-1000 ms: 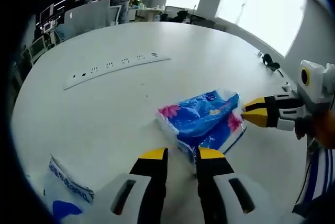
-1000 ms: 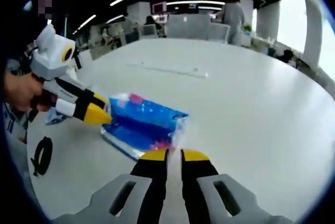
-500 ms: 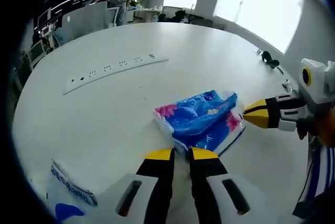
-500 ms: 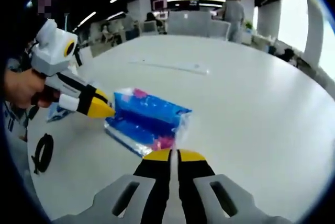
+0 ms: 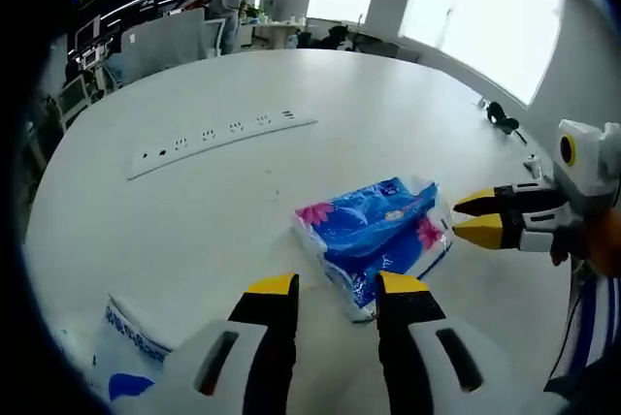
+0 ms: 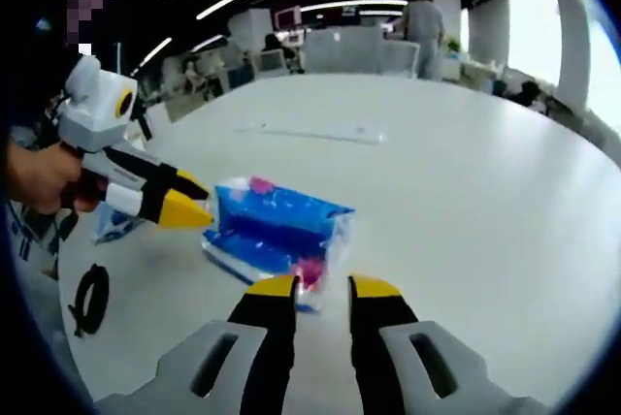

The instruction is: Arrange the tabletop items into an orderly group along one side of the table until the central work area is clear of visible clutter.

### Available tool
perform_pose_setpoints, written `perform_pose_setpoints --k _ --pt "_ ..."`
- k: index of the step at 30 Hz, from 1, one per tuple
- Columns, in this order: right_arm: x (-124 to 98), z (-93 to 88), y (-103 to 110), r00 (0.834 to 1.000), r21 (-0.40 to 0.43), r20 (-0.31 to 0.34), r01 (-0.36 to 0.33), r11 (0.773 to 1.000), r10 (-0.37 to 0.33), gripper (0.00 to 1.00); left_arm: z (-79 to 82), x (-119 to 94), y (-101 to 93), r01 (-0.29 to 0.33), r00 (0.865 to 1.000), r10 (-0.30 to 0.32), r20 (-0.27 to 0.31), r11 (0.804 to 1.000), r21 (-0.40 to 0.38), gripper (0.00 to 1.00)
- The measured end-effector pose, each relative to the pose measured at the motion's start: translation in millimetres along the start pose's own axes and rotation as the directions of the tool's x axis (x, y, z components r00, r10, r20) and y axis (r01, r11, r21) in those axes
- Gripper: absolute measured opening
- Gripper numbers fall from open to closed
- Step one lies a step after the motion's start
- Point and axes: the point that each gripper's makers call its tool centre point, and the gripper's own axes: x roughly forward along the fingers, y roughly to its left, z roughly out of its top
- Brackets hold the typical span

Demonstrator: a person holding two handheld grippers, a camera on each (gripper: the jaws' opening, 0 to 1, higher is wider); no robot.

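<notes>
Both grippers' fingers spread, empty, beside blue tissue pack (image 5: 376, 234), seemingly sealed.

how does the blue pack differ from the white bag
The blue pack is blue with pink flowers; the white bag is white with blue print. The pack lies mid-table between the left gripper and right gripper; the bag sits near the table's edge. Both are soft plastic packaging.

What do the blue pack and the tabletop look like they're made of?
The blue tissue pack looks wrapped in thin glossy plastic film: it wrinkles, catches highlights, and has a clear crimped end flap. The contents are probably soft paper, though that is hidden. The table looks like a smooth matte white laminate or painted board, showing only soft, diffuse reflections.
</notes>
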Motion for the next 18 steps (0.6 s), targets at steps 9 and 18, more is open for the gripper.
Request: perform_pose_setpoints --k 9,18 --pt "-10.2 11.8 7.1 1.000 -0.024 0.024 0.002 1.000 -0.002 0.38 2.2 -12.7 -2.2 -0.022 1.000 0.021 0.020 1.000 0.021 0.50" --pt "-21.4 29.1 1.5 0.997 -0.072 0.056 0.052 0.996 -0.048 0.65 13.6 -26.5 -15.1 0.002 0.997 -0.003 0.074 1.000 0.015 0.77"
